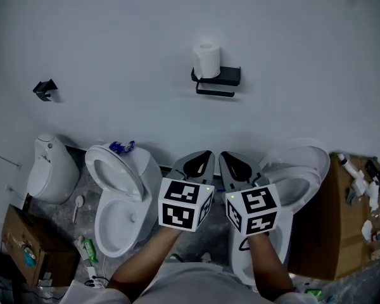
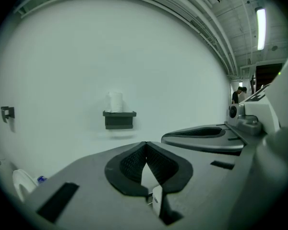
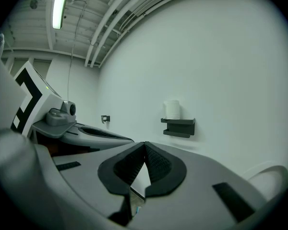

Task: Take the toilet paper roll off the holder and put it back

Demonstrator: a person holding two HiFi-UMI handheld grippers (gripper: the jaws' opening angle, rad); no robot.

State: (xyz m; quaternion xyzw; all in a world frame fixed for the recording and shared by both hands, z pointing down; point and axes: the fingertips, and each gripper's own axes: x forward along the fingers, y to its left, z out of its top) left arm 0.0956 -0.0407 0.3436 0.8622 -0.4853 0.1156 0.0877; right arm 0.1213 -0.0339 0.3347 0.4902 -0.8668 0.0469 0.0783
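A white toilet paper roll (image 1: 207, 59) stands upright on the top shelf of a black holder (image 1: 217, 78) fixed to the white wall. The same roll (image 2: 115, 102) and holder (image 2: 119, 119) show in the left gripper view, and the roll (image 3: 172, 109) and holder (image 3: 178, 126) in the right gripper view. My left gripper (image 1: 202, 155) and right gripper (image 1: 228, 156) are side by side, well short of the wall, both pointing at it. Both are shut with nothing between the jaws.
Two white toilets stand below, one at left (image 1: 117, 198) and one at right (image 1: 291, 189). A white urinal-like fixture (image 1: 49, 168) sits far left. Cardboard boxes (image 1: 332, 223) flank them. A small black hook (image 1: 45, 88) is on the wall.
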